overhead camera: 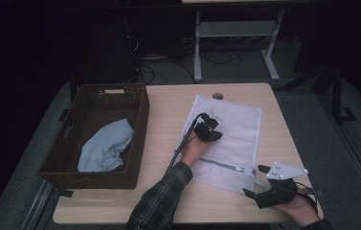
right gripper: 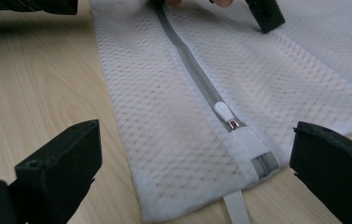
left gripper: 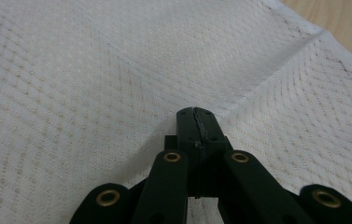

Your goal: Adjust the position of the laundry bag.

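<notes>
- Nearest, at five o'clock on the table [overhead camera: 168,103], the right gripper [overhead camera: 256,181] has its jaws spread wide and holds nothing; they flank the near end of the mesh laundry bag [overhead camera: 226,139].
- The zipper pull [right gripper: 223,112] lies between those jaws, untouched.
- At the centre, the left gripper [overhead camera: 212,125] rests on the bag with its jaws clenched; whether mesh is pinched between them is hard to tell.
- At nine o'clock, the wicker basket [overhead camera: 73,139] holds a blue cloth [overhead camera: 106,146].
- Beyond the table, the floor is dark.
</notes>
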